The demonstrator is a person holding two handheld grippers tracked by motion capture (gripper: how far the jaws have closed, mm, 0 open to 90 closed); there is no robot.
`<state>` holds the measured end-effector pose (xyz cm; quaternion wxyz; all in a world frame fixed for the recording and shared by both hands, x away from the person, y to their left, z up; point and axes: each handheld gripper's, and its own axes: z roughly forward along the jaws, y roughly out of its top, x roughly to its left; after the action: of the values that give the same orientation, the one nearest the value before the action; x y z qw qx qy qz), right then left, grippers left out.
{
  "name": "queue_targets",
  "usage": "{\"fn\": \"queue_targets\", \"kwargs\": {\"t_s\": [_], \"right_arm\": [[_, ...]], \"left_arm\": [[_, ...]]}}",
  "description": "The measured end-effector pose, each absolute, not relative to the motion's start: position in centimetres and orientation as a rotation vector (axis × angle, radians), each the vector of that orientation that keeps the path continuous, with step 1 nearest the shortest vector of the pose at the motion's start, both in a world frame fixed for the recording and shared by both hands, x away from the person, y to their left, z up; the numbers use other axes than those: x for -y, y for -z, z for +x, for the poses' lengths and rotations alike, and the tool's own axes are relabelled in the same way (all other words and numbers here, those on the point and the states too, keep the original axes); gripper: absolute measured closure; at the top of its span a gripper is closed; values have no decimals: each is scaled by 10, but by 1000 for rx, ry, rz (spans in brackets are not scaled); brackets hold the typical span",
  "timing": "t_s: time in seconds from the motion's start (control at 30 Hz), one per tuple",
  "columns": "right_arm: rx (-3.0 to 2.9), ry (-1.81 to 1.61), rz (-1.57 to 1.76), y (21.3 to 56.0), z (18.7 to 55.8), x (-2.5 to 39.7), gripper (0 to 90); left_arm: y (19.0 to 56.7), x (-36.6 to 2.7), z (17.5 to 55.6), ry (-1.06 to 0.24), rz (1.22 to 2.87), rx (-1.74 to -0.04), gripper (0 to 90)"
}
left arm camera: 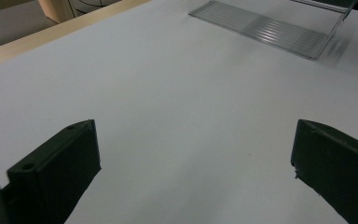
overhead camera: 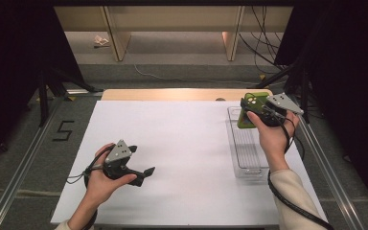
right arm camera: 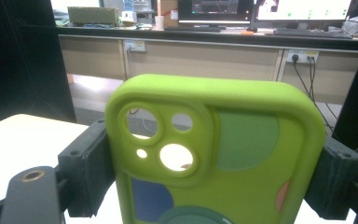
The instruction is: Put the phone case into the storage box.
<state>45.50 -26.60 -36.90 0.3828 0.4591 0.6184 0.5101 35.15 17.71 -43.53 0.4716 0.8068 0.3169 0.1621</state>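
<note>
My right gripper [overhead camera: 255,111] clamps a lime-green silicone phone case [right arm camera: 214,154] with round camera cut-outs by its two long edges and holds it in the air, just above the far end of the clear, ribbed plastic tray [overhead camera: 248,146] that lies below and behind it. My left gripper [overhead camera: 141,175] sits low over the white table sheet [overhead camera: 182,143] with its jaws spread wide and nothing between them. The tray [left arm camera: 265,30] lies well ahead of it to the right, with bare sheet in between.

We see bright, even overhead light on the white desk [overhead camera: 172,143], dark surrounds. Clear tray [left arm camera: 270,28] shows glare streaks, soft shadow beside it. Green phone case [right arm camera: 214,154] close-up looks slightly soft, bkgd monitors perhaps overexposed.
</note>
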Motion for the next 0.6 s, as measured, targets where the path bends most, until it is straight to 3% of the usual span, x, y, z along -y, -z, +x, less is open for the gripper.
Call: {"fn": "queue_targets", "kwargs": {"t_s": [0.6], "right_arm": [[-1595,-1281,1182,369,468,260,178]], "left_arm": [[436,-177,351,-395,1979,-775,8]]}}
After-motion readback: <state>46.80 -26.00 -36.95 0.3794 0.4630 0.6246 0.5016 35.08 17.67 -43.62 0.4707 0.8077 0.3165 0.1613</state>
